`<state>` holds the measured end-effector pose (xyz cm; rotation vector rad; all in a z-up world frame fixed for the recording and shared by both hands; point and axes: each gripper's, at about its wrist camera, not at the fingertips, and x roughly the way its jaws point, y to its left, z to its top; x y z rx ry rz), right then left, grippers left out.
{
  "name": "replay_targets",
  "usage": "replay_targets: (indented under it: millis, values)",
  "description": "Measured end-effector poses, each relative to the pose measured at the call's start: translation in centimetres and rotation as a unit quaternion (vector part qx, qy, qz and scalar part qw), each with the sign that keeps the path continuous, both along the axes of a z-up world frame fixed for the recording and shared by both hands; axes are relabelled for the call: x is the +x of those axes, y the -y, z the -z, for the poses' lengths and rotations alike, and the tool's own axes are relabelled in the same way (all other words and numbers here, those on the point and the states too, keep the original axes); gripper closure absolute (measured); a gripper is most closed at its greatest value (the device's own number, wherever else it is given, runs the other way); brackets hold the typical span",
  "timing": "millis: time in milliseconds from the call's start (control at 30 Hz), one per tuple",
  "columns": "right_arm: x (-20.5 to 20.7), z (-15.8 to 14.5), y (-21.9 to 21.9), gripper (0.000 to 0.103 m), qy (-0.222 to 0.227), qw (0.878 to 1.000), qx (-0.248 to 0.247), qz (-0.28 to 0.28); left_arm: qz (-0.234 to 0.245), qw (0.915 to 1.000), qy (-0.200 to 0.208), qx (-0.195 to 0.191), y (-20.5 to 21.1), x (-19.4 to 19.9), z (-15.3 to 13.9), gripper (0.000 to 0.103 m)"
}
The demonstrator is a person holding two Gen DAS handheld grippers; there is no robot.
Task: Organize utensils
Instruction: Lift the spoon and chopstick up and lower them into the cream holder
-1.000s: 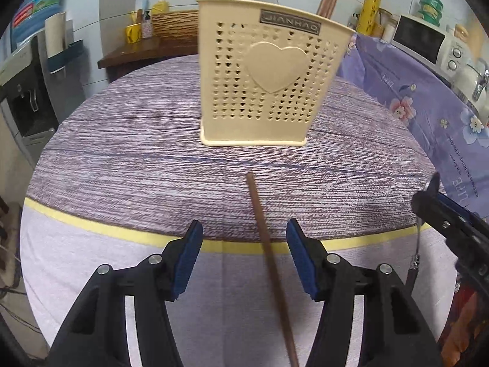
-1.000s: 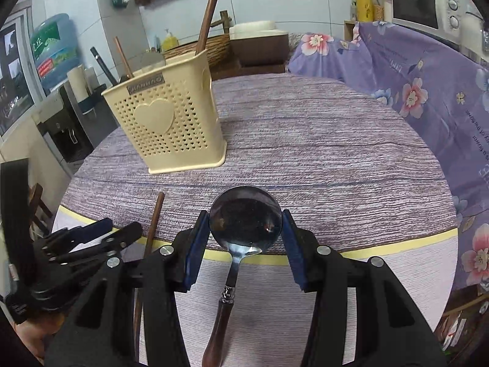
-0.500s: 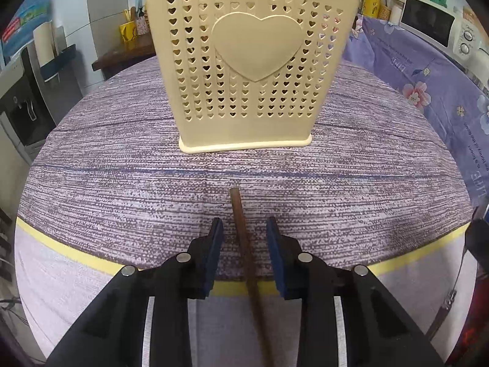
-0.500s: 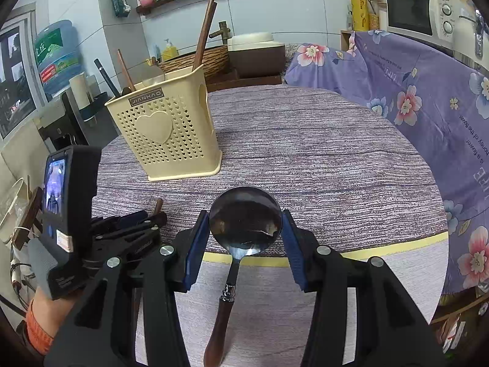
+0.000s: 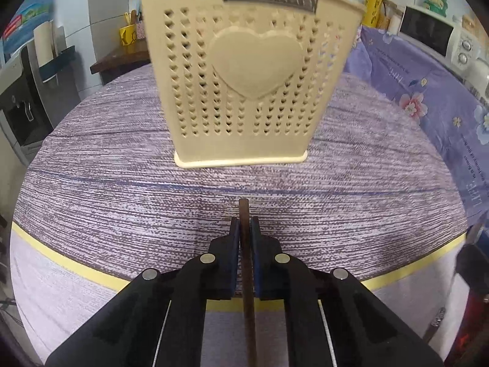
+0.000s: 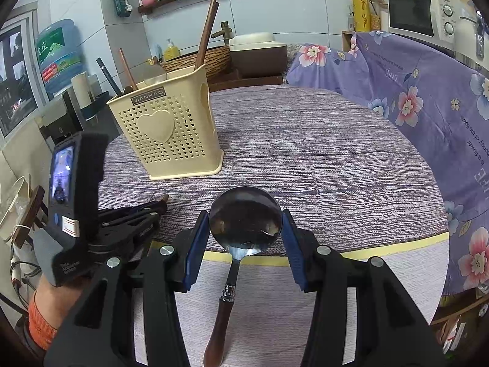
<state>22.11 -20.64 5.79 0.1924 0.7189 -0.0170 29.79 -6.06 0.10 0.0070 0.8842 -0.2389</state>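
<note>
A dark wooden chopstick lies on the table, pointing at the cream heart-pattern utensil holder. My left gripper is closing on the chopstick, its blue pads pressed against both sides near the far tip. In the right wrist view the left gripper sits low at the left with the chopstick tip poking out. My right gripper is shut on the bowl of a metal spoon, whose wooden handle points back toward the camera. The holder stands behind and to the left, with several utensils in it.
The round table has a purple striped cloth with a yellow band near the front edge. A flowered purple cover rises along the right side. A person's hand holds the left gripper. A microwave sits at the back right.
My left gripper moved forward along the chopstick toward the holder and its jaws came together on the stick. My right gripper kept still with the spoon.
</note>
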Motion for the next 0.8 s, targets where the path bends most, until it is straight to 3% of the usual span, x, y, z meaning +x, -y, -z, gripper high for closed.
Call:
replay_targets:
  millis: [200,433,800]
  values:
    - [-0.5,-0.9,0.4,0.055,0.01,1.0,0.007,-0.013,-0.004,0.9972,0.047,-0.057,-2.5,-2.7,-4.5,0.095]
    - [-1.4,-2.7,0.5,0.055,0.027,0.999,0.023,-0.037,-0.001,0.9901,0.102,-0.096,-5.3,-5.9,-9.2,0.095]
    - [-1.6,-4.3,-1.1,0.055,0.045,0.996,0.003,-0.078,0.006,0.9826,0.131,-0.131,-7.3,-7.3,-11.6,0.095]
